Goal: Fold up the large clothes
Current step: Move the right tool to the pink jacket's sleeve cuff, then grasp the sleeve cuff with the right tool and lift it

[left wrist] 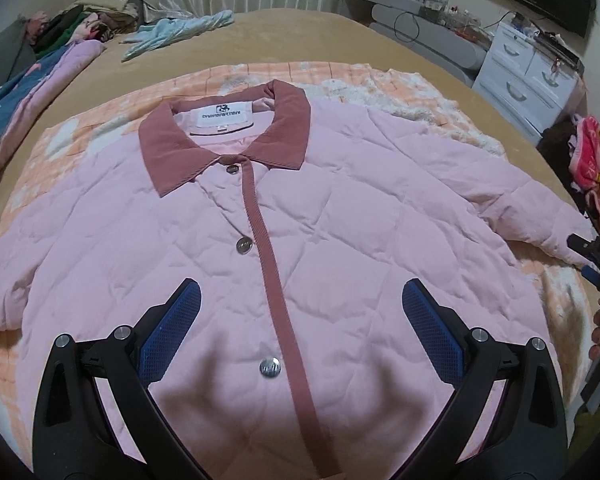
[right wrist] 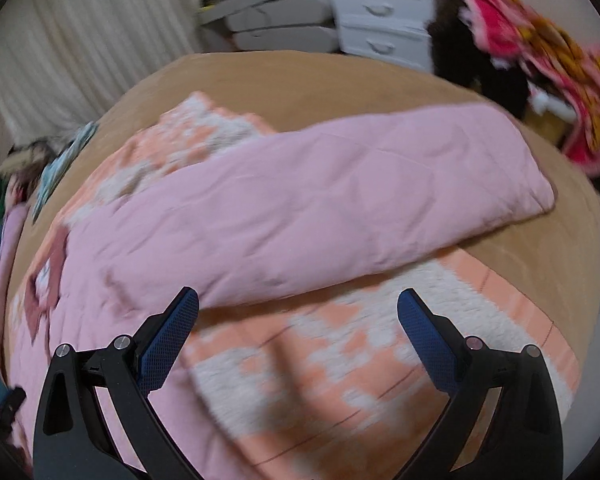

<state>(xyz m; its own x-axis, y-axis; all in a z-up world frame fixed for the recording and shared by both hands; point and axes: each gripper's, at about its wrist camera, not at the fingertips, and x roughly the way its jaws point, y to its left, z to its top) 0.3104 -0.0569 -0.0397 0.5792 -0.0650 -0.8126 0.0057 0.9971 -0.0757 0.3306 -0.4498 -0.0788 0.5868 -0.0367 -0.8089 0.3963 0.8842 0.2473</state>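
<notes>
The pink jacket (left wrist: 340, 216) lies flat and face up on an orange and white blanket (left wrist: 80, 136) on the bed (left wrist: 284, 36), buttoned, with its dark pink collar (left wrist: 168, 140) at the far end. It looks puffy and soft, so it will likely bend easily but spring back and feel a bit bulky. The sleeve (right wrist: 340, 184) sticks out to the side, and its end or the shoulder seems a good place to pinch. The left tool (left wrist: 300, 292) hangs wide open over the front, holding nothing. The right tool (right wrist: 298, 300) is wide open too, empty, near the sleeve.
</notes>
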